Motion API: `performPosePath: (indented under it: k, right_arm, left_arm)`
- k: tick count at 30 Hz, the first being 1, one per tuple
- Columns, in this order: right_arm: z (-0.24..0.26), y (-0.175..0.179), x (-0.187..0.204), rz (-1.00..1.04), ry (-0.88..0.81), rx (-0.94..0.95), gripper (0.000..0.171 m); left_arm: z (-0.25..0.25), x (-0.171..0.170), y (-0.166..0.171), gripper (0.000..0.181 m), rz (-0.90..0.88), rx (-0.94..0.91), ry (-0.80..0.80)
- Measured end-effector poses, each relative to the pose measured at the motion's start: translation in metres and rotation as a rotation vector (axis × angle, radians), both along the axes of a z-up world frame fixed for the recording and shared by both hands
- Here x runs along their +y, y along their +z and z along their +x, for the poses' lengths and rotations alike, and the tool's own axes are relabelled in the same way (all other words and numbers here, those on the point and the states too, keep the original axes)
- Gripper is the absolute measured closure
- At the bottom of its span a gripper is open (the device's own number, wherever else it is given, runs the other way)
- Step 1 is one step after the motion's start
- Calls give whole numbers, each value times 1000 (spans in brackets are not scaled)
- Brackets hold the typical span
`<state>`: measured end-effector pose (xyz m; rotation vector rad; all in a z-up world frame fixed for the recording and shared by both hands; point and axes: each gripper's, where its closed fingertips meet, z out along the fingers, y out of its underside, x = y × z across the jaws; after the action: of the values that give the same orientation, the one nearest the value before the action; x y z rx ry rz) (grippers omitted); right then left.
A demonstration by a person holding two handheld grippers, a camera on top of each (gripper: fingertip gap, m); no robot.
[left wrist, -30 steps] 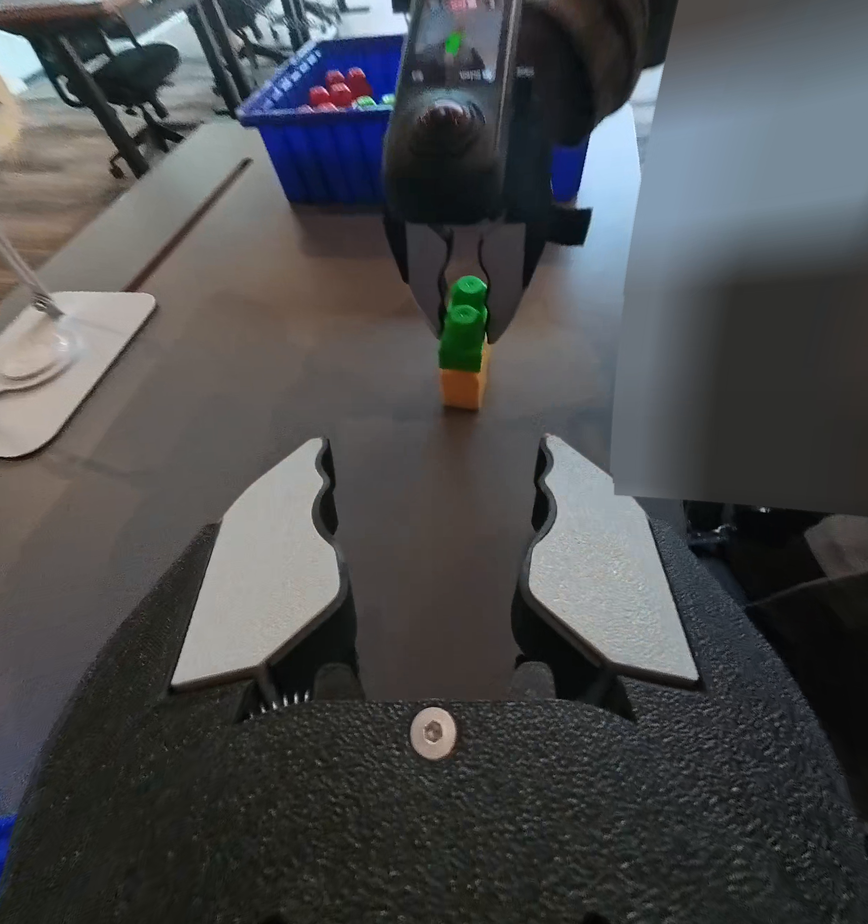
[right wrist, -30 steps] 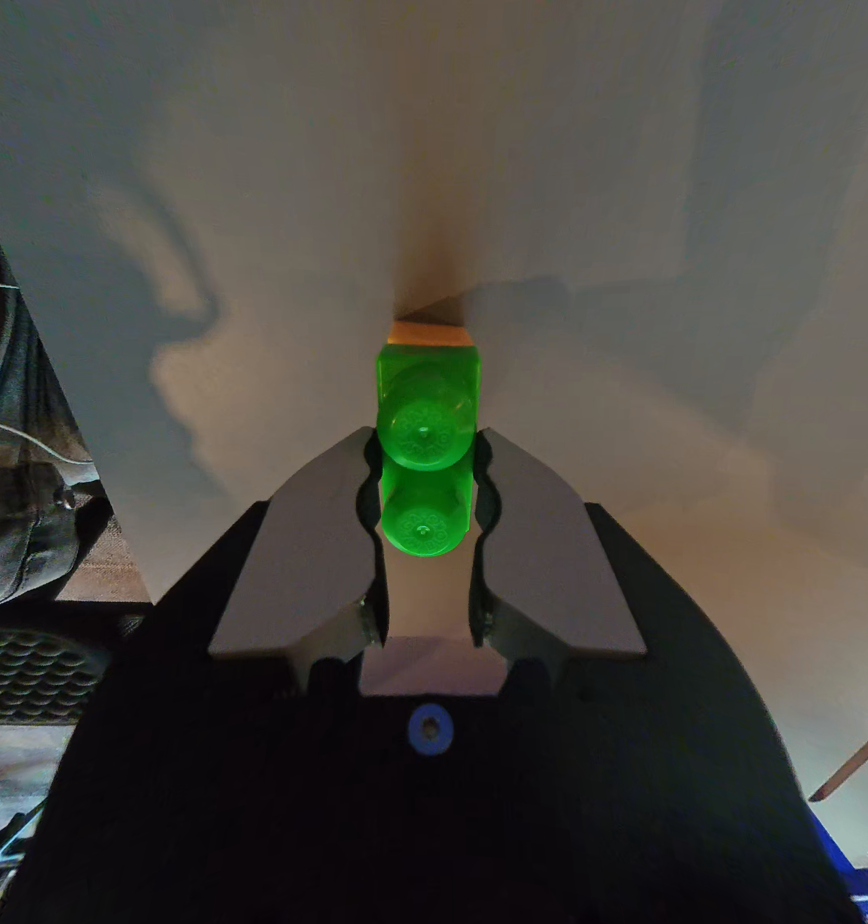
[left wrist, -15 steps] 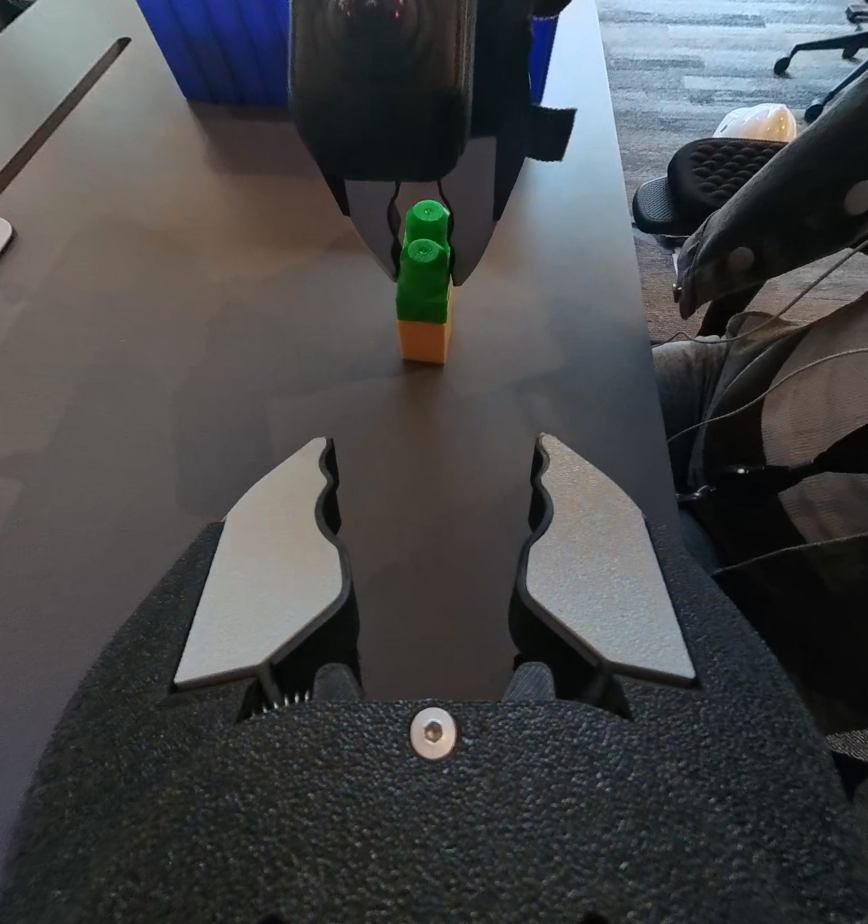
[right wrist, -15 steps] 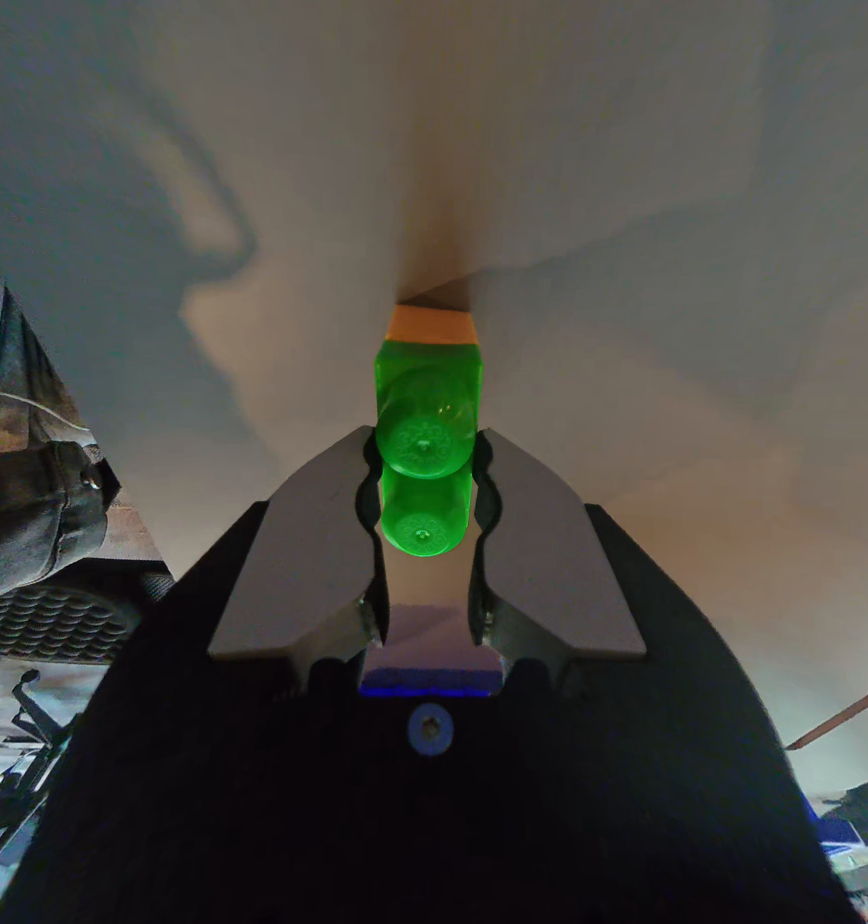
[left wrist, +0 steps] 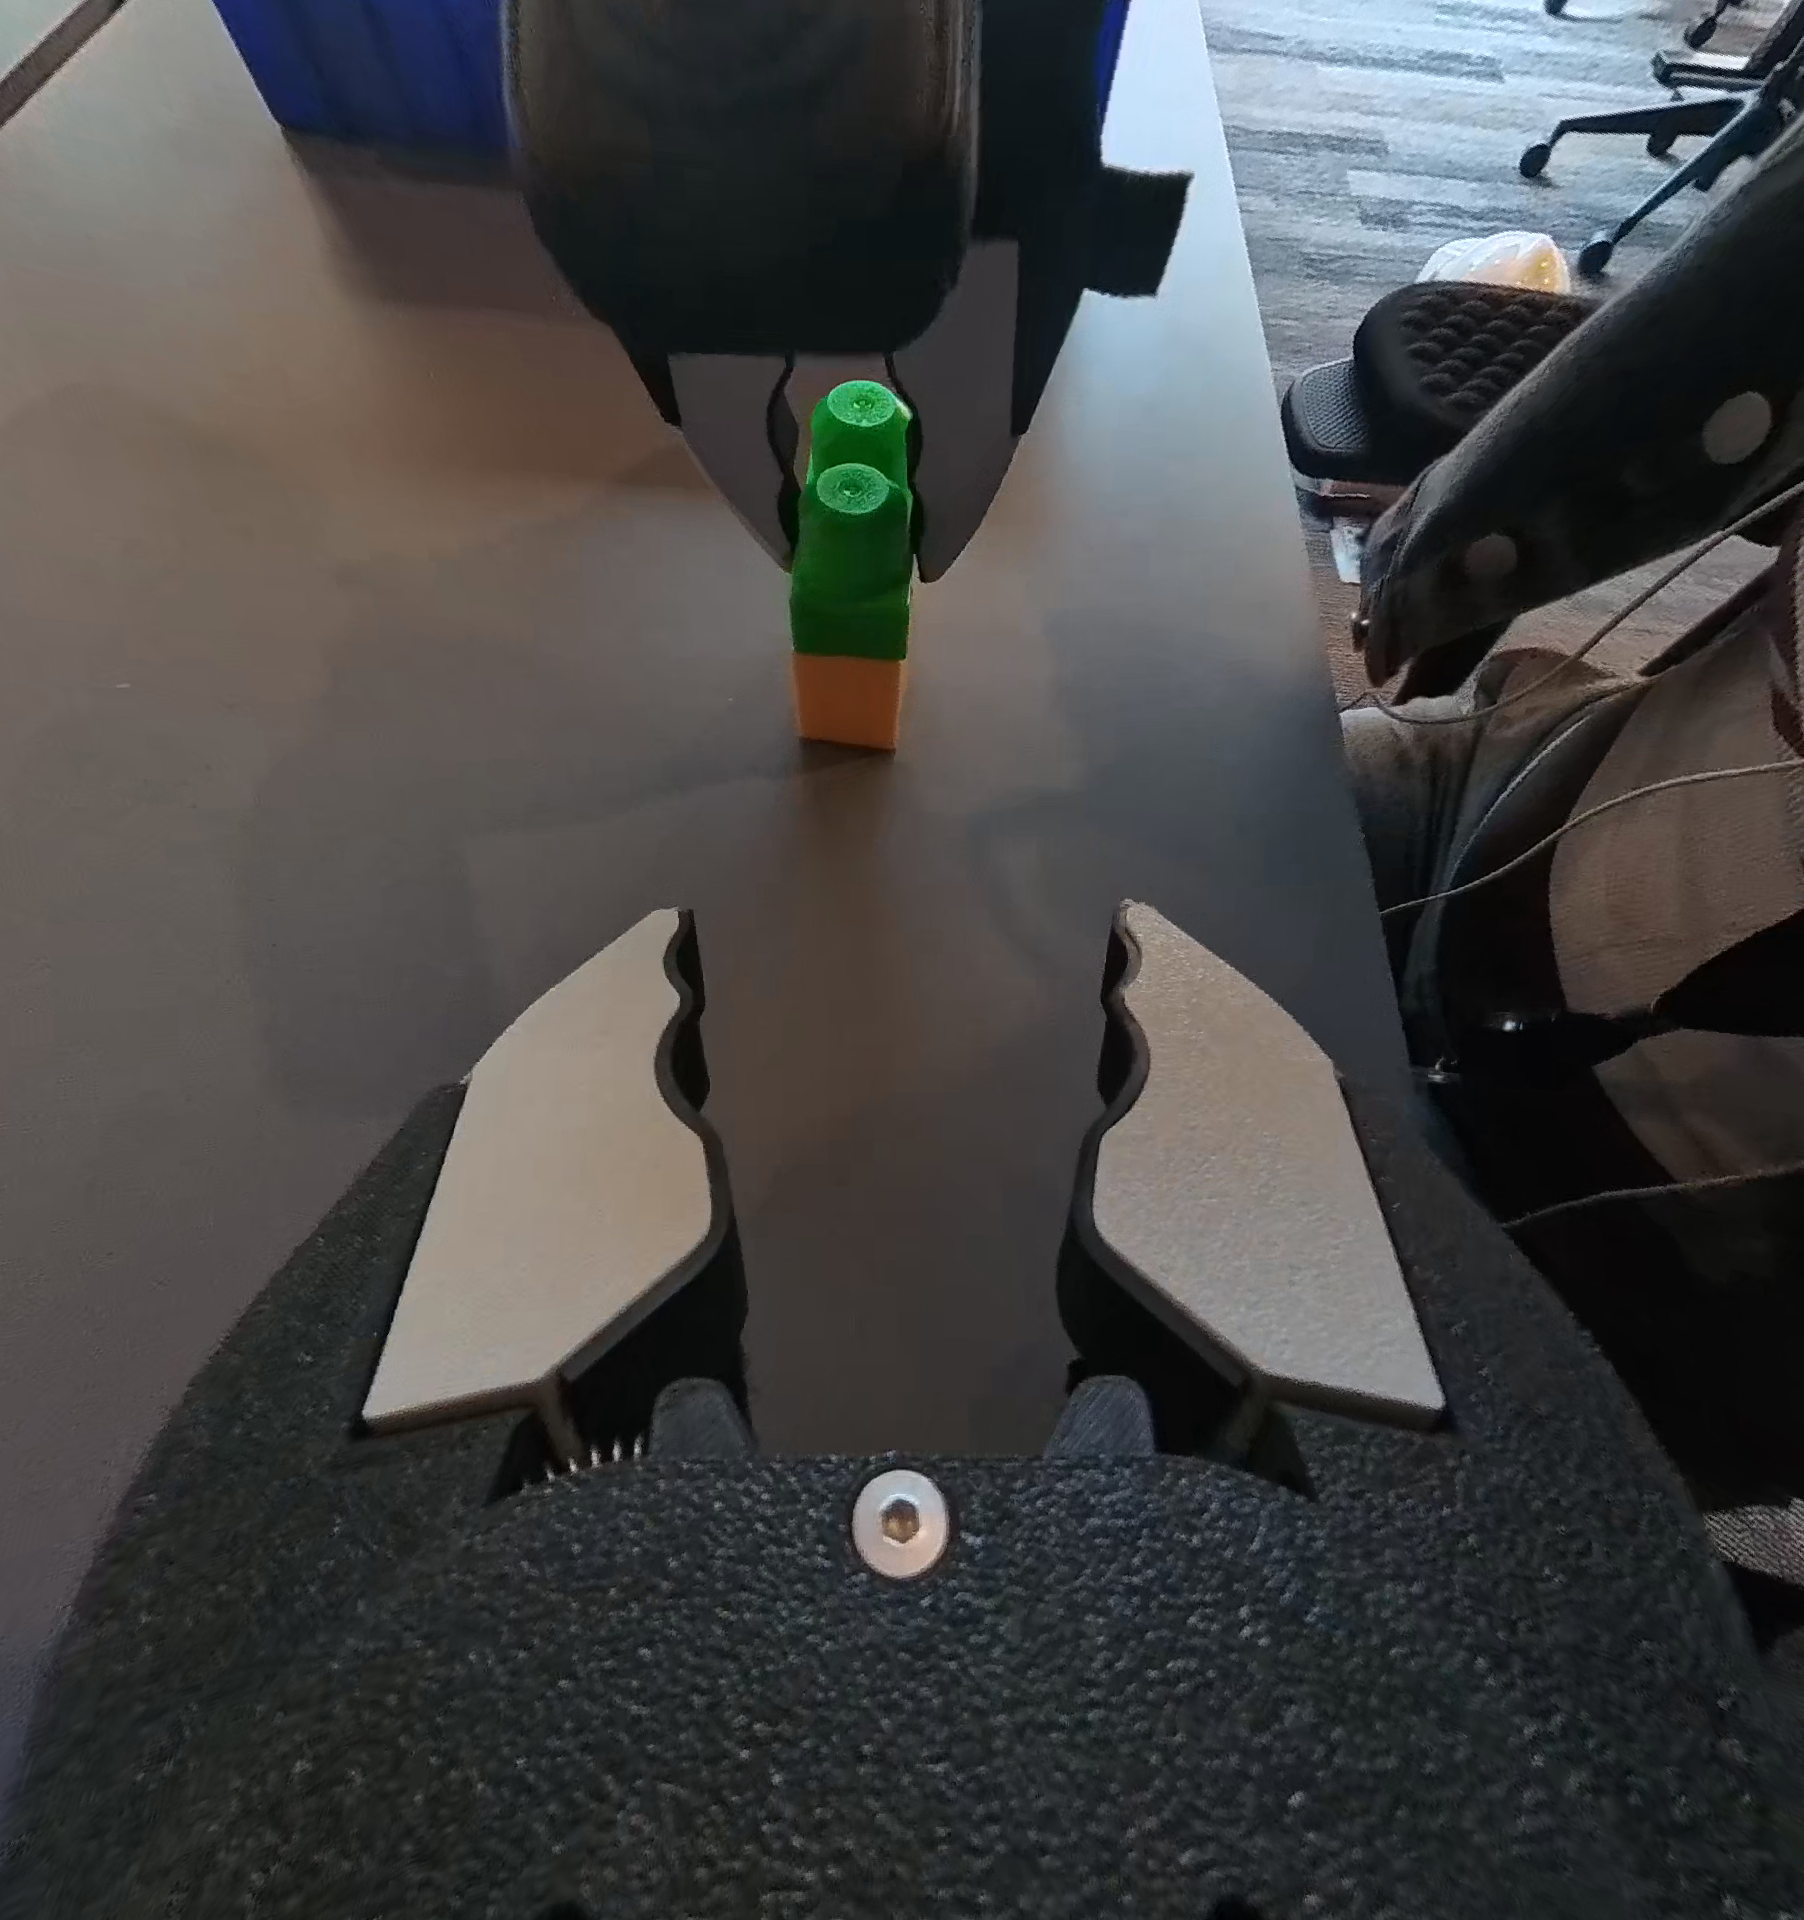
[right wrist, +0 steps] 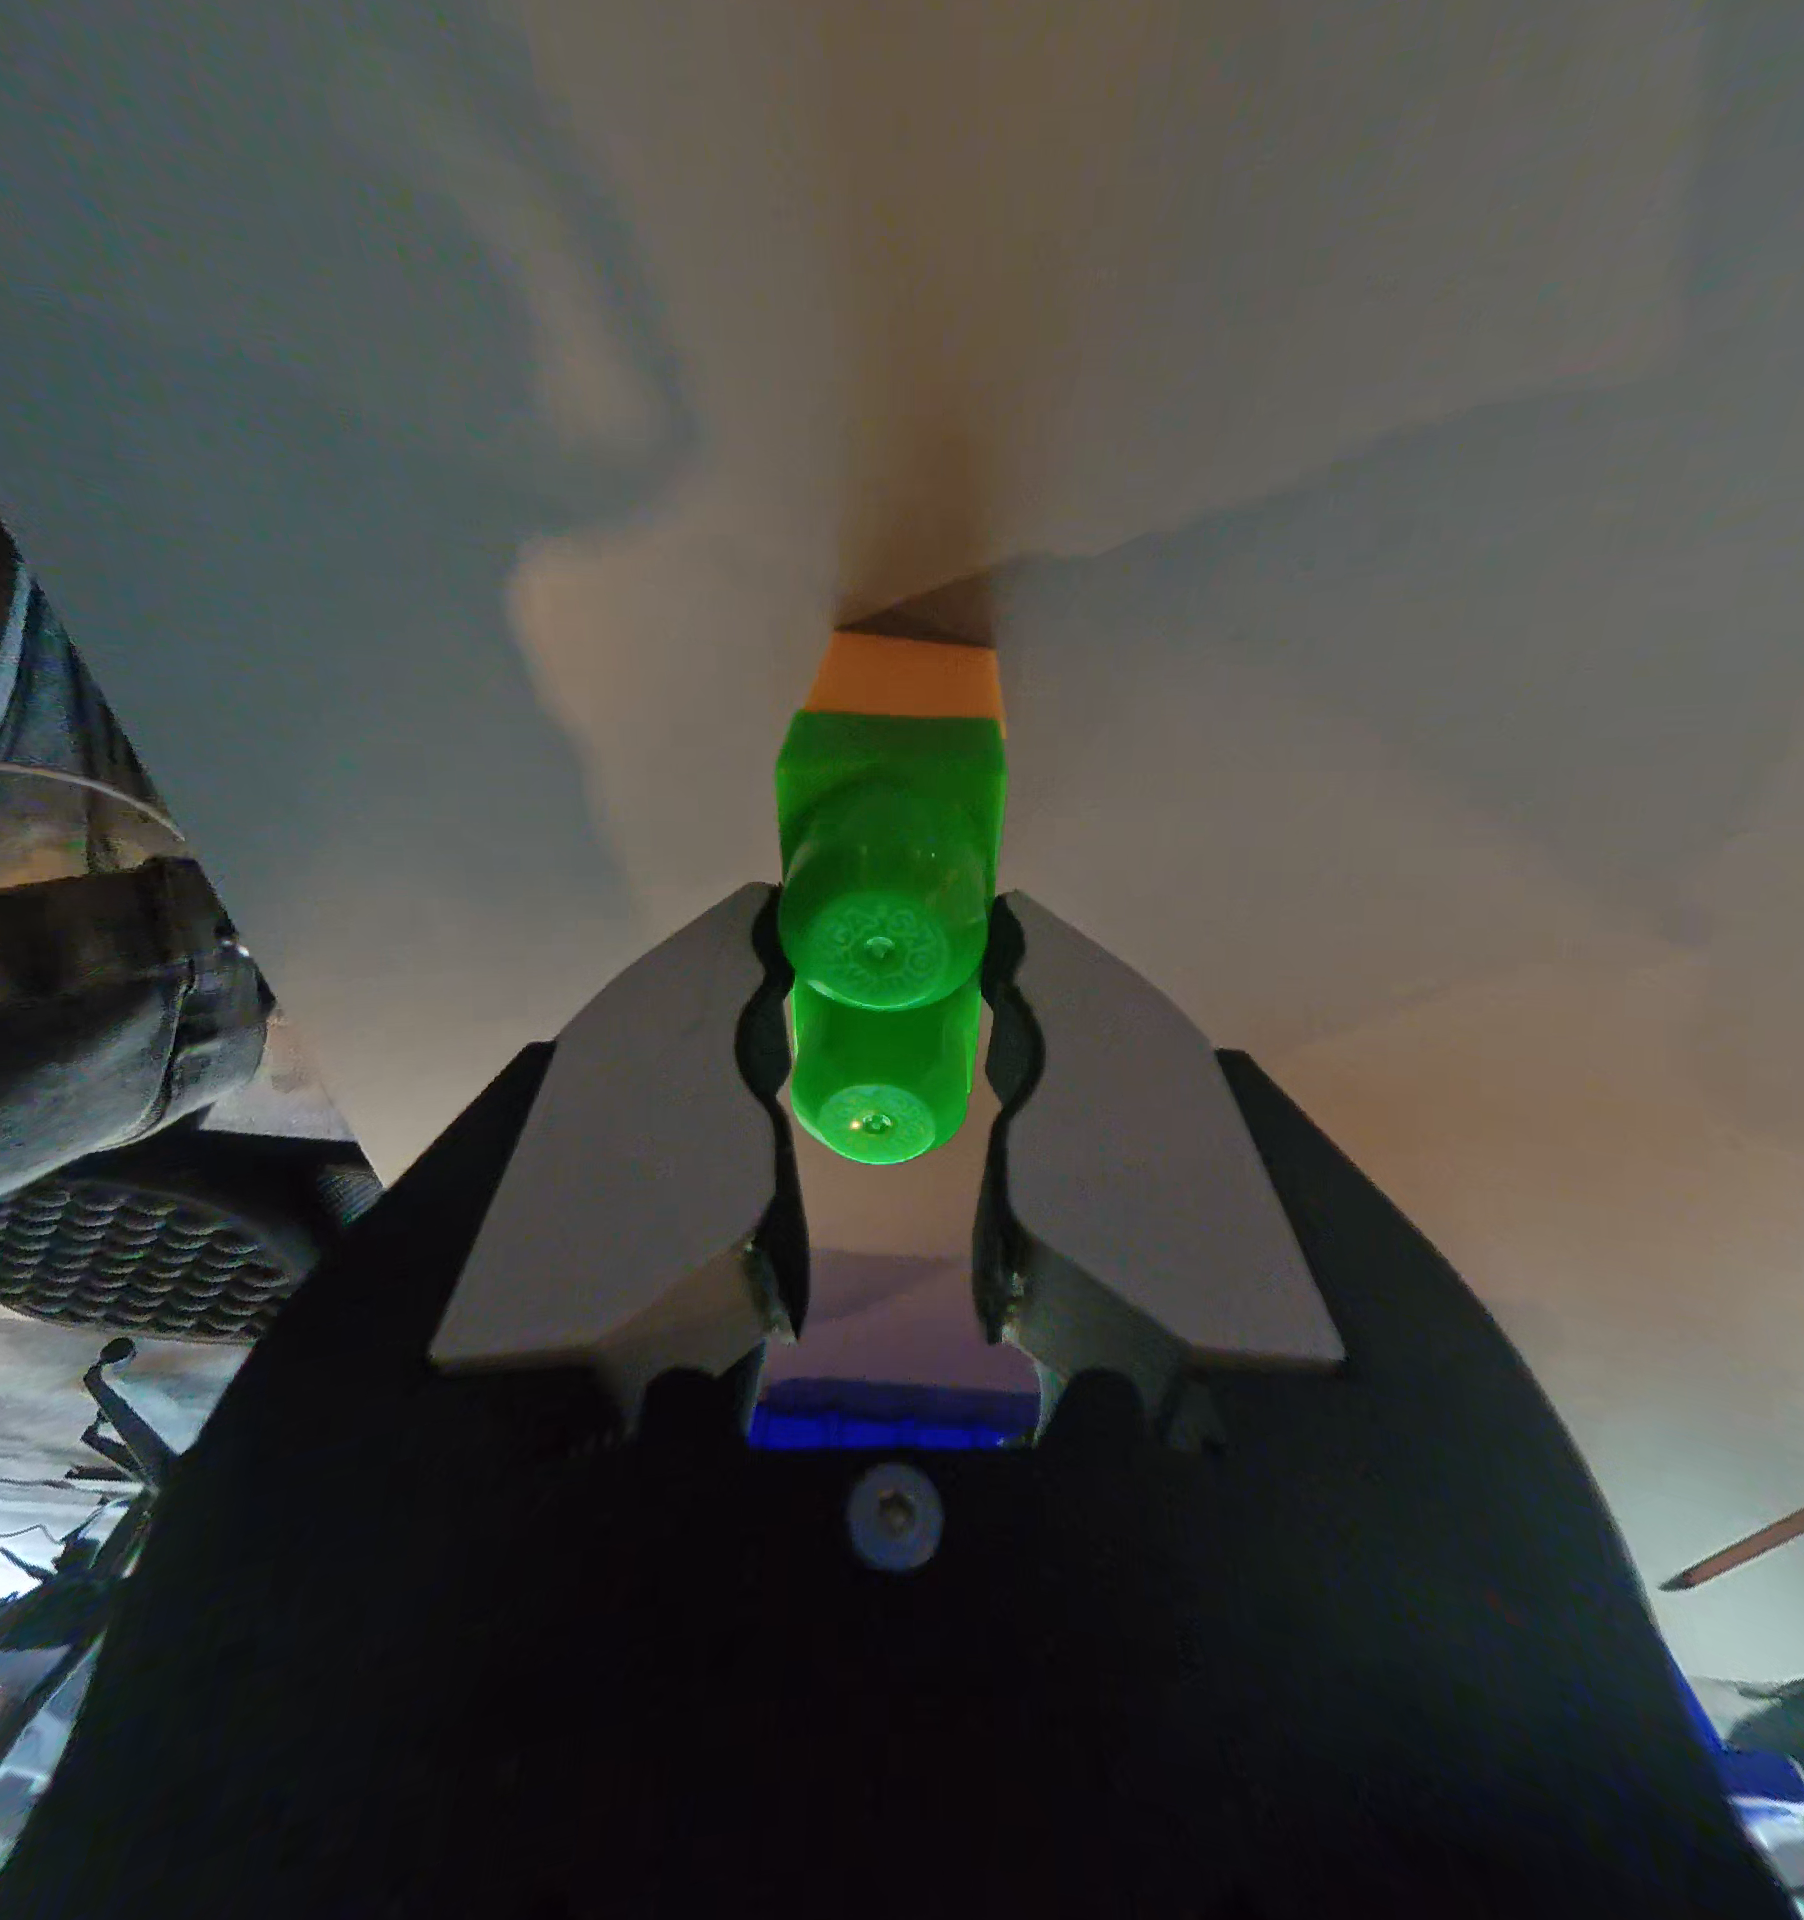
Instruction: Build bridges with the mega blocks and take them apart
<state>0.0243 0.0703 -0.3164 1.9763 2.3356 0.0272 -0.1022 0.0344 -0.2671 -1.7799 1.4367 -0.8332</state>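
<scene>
The right gripper (right wrist: 882, 997) fingers (right wrist: 669, 1091), clamped a second ago, now stand slightly parted beside the green block (left wrist: 854, 540), seated on the orange block (left wrist: 848, 698) on the counter (left wrist: 358, 675). The empty left gripper (left wrist: 903, 1039), fingers spread, waits nearer the counter's edge; this bridge pillar looks placed.

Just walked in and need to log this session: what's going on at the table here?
A person is working two handheld tools on a dark table. The right tool reaches down over a green block stacked on an orange block, its fingers on either side of the green studs. The left tool hangs open and empty, short of the stack. A blue bin sits behind.
</scene>
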Motion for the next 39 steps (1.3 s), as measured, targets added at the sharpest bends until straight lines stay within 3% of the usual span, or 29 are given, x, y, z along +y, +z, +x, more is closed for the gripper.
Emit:
performPosePath:
  k: [10,16,25,28,32,35,39]
  right_arm:
    - [1,-18,0,18,22,-6,134]
    - [-2,-17,0,-23,7,87,135]
    - [-1,-16,0,-13,28,8,134]
    - [-7,-18,2,31,17,41,127]
    - [-8,-12,-2,22,-13,55,102]
    - [1,-5,0,39,-10,23,101]
    - [6,1,4,48,-30,27,116]
  left_arm:
    - [3,6,-16,108,-29,20,-3]
    - [0,7,-13,108,-14,25,7]
    - [1,4,-10,108,3,50,8]
    - [5,-1,-3,109,16,36,-11]
    - [5,-3,-1,108,29,47,-13]
    - [4,-3,2,108,39,43,-7]
    - [2,-3,6,108,46,34,-4]
